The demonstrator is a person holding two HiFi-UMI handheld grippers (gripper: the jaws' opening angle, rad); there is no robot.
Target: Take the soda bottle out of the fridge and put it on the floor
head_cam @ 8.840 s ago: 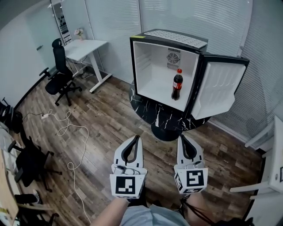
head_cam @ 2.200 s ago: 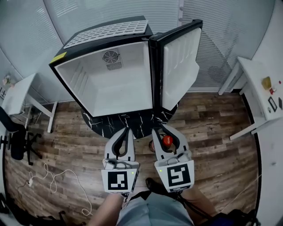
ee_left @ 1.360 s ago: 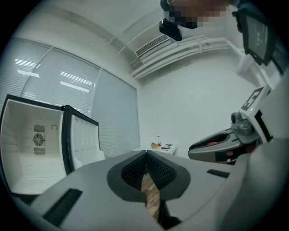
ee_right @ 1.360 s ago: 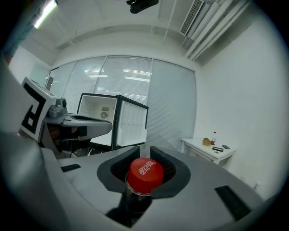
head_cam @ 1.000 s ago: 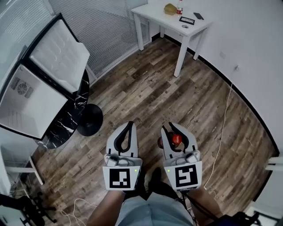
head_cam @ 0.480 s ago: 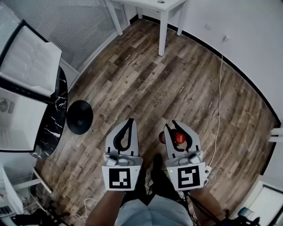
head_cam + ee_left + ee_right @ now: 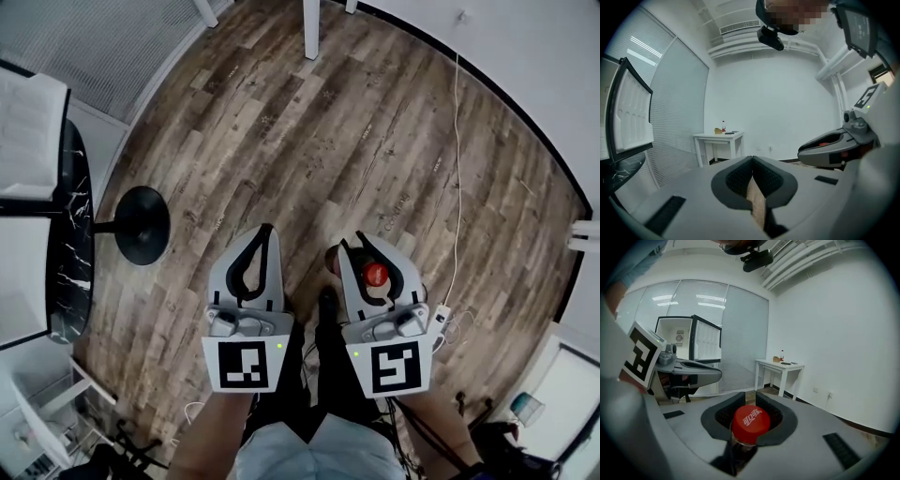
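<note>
The soda bottle hangs upright by its neck in my right gripper [image 7: 354,246], whose jaws are shut just under the red cap [image 7: 375,274]. Its dark body [image 7: 332,262] shows beside the fingers, above the wooden floor [image 7: 375,141]. In the right gripper view the soda bottle's red cap [image 7: 750,423] sits between the black pads [image 7: 774,416] of my right gripper [image 7: 751,395]. My left gripper [image 7: 263,229] is level beside it on the left, its tips touching and nothing between them. In its own view the left gripper [image 7: 752,159] is shut and empty.
The open fridge [image 7: 17,281] and its door [image 7: 26,122] stand at the left edge on a black marble table [image 7: 70,225] with a round base [image 7: 141,225]. A white cable [image 7: 457,187] runs to a power strip [image 7: 441,314]. A white table [image 7: 780,365] stands by the wall.
Both grippers have sunk toward the floor, side by side, with the bottle still in the right one. The fridge and the white table have slid toward the edges of the head view.
</note>
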